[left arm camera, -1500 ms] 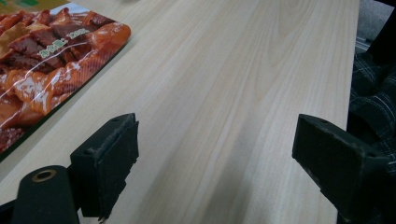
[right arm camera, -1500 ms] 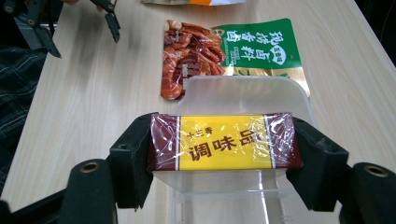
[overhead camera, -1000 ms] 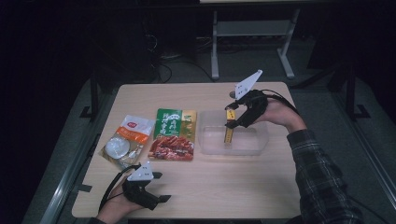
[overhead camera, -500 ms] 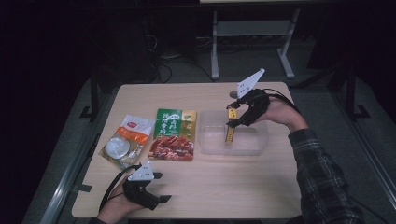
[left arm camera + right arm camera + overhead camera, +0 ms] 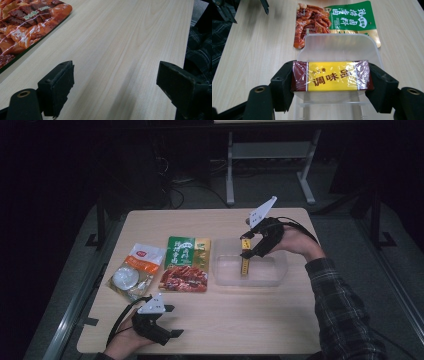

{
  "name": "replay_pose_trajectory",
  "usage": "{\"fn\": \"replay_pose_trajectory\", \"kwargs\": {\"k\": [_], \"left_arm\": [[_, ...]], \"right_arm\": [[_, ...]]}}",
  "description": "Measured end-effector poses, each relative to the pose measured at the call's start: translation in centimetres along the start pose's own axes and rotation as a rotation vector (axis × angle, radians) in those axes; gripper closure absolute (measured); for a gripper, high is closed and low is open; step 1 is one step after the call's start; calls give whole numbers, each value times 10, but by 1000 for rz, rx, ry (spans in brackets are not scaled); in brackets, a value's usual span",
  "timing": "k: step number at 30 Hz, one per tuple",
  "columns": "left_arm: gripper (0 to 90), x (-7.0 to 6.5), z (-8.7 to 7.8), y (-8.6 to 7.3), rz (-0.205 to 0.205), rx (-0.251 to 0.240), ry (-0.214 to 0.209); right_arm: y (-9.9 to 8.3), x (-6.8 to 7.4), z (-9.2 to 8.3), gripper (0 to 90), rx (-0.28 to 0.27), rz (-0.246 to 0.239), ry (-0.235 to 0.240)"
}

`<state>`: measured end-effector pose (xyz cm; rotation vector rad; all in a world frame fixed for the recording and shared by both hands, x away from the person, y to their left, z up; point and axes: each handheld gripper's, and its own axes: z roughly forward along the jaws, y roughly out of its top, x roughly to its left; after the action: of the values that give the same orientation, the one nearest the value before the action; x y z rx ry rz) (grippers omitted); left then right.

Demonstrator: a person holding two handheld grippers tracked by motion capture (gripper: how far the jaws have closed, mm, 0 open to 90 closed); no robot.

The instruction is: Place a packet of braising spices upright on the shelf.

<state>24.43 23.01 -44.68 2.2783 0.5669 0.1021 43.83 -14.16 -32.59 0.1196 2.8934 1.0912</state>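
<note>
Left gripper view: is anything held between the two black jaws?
No. The left gripper stands open, with bare wooden table between its jaws and the meat packet off to one side.

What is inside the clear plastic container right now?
The clear container holds nothing lying loose; the yellow seasoning packet, gripped by the right gripper, is over or dipping into it. The floor below the packet is covered.

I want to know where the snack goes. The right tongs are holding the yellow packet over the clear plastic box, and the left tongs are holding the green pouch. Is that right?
Not quite. The left tongs hold nothing: the left gripper view shows them open over bare table, with the green pouch off to the side. The right tongs do hold the yellow packet over the clear plastic box.
</note>
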Motion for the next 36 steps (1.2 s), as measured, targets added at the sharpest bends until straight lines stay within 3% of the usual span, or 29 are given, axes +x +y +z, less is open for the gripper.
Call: {"fn": "replay_pose_trajectory", "kwargs": {"k": [6,19,27,36], "left_arm": [[141,0,0,0,1,-1,-1],[141,-1,2,1,-1,4,-9],[141,-1,2,2,6,6,-16],[141,3,3,6,20,0,-22]], "right_arm": [[-2,-2,10,310,31,-19,-6],[-17,-3,38,308,107,11,11],[-17,-1,35,287,96,31,-4],[-14,7,9,245,14,60,-63]]}}
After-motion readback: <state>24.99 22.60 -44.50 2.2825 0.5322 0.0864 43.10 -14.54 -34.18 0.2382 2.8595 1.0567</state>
